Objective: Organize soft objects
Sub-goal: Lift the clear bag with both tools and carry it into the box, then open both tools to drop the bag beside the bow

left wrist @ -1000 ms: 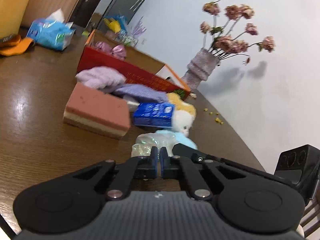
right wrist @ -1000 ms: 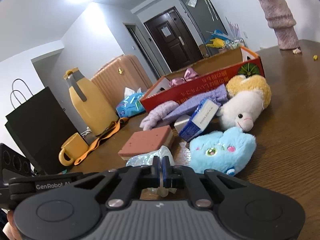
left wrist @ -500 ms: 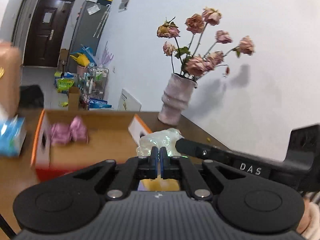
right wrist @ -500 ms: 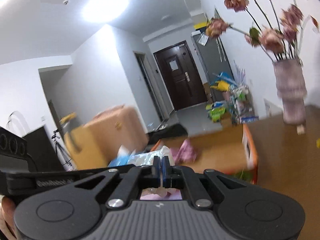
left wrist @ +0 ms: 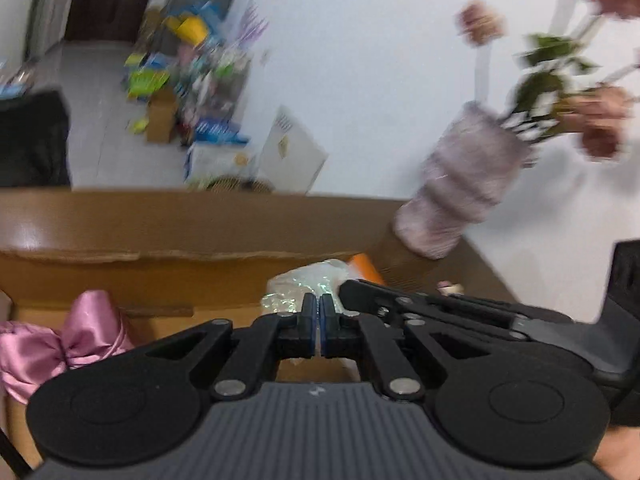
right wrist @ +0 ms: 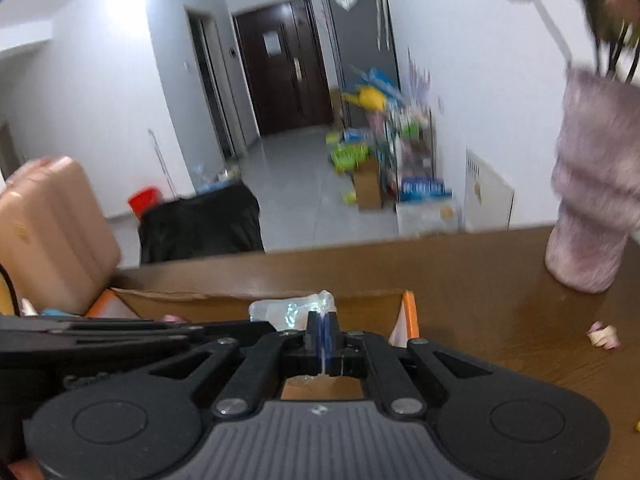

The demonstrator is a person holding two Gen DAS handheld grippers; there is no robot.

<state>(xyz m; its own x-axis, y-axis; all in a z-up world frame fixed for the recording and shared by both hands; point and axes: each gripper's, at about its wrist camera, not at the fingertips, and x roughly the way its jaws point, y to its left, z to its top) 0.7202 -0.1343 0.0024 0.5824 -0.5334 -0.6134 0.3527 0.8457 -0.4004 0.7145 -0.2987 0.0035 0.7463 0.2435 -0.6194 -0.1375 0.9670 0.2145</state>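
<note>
With the left gripper point(left wrist: 319, 322) and right gripper point(right wrist: 323, 334) both clenched on one crinkly plastic bag point(left wrist: 306, 286) just ahead of their fingertips over the cardboard box point(left wrist: 160, 276), an uneven release could drop it outside near the vase point(right wrist: 596, 208)

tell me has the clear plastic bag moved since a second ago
Yes. The clear plastic bag, pinched by both tongs, has travelled from the table beside the toys to above the cardboard box, nearer the vase.
</note>
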